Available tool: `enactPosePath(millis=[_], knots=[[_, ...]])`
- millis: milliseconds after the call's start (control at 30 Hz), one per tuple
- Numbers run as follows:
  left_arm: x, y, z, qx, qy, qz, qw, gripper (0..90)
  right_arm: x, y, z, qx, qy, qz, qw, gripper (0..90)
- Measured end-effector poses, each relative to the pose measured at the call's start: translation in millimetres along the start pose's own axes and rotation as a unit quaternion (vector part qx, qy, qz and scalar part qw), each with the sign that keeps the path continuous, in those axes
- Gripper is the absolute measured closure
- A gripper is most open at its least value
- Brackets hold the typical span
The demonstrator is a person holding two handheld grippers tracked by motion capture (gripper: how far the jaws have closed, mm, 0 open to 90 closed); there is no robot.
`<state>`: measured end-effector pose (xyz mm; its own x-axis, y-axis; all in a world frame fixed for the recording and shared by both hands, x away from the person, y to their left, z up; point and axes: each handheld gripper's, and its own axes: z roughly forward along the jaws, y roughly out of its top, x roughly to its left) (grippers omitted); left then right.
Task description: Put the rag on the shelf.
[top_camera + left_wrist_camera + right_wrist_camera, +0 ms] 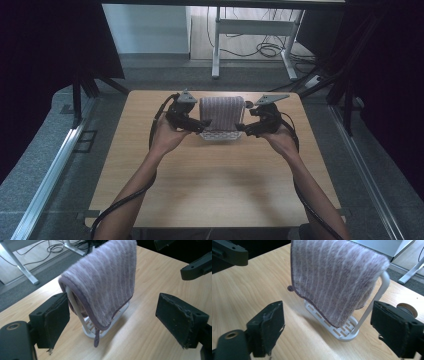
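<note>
Towel (pixel 221 113): striped, mauve, draped over the bar of a white rack (pixel 220 135) at the far middle of the wooden table (pixel 215 190); both ends hang down.
Left gripper (pixel 203 126): raised just left of the towel, tilted inward; jaws spread wide, nothing between them.
Right gripper (pixel 241 128): mirrored on the other side, jaws equally wide and empty.
Forearms: bare, both angled in toward the rack.
Rack tray: slotted base (pixel 337 330), bare under the cloth.
Left gripper view: a small loop tag (pixel 96 339) dangling from the towel's hem.
Right gripper view: the rack's white upright (pixel 375 299) beside the cloth.
High view: desk legs and cables on the floor beyond.
</note>
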<state>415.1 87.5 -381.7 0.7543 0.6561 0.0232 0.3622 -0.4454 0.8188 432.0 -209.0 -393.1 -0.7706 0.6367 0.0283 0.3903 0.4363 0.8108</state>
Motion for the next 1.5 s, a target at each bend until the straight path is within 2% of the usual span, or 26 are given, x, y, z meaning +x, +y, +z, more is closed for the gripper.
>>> enactPosePath(millis=[200,300,467,600,633,667,867,1167,1333,1367,1500], knots=[[-10.2,-15.8,-7.0,-0.006,-0.011,-0.001,0.9999,11.8,13.0,-10.6,-5.4,0.005,0.001,-0.012,0.9999,4.9],[-15.7,-24.8,-8.1,-0.003,-0.009,0.003,0.9999,11.8,19.2,-17.0,-6.6,0.008,0.002,-0.02,0.9998,4.4],[-21.6,-36.7,-7.9,0.0,-0.011,0.0,0.9999,11.8,26.7,-27.8,-5.8,0.011,0.011,-0.02,0.9997,4.5],[-26.9,-47.6,-7.4,0.003,-0.008,0.006,0.9999,11.8,33.1,-40.2,-3.3,0.013,0.018,-0.016,0.9996,4.5],[-29.8,-54.0,-7.5,-0.001,-0.014,0.0,0.9999,11.8,35.6,-46.2,-2.0,0.012,0.022,-0.015,0.9996,4.5],[-29.8,-54.0,-7.5,-0.001,-0.014,0.0,0.9999,11.8,35.6,-46.2,-2.0,0.012,0.022,-0.015,0.9996,4.5],[-41.0,-77.9,-6.7,-0.002,-0.019,-0.002,0.9998,11.8,43.4,-64.6,2.4,0.012,0.024,-0.021,0.9994,4.5],[-51.2,-104.5,-4.6,0.0,-0.024,-0.006,0.9997,11.9,52.3,-88.8,11.7,0.028,0.03,-0.021,0.9989,4.5],[-56.0,-118.6,0.9,0.015,-0.016,-0.001,0.9998,11.8,55.1,-101.4,18.3,0.043,0.03,-0.022,0.9984,4.5],[-58.0,-127.3,5.7,0.024,-0.013,0.0,0.9996,11.8,55.9,-109.4,22.8,0.053,0.03,-0.02,0.998,4.5],[-60.9,-143.8,16.6,0.039,-0.01,-0.003,0.9992,11.7,55.3,-123.1,31.6,0.068,0.028,-0.016,0.9972,4.2]])
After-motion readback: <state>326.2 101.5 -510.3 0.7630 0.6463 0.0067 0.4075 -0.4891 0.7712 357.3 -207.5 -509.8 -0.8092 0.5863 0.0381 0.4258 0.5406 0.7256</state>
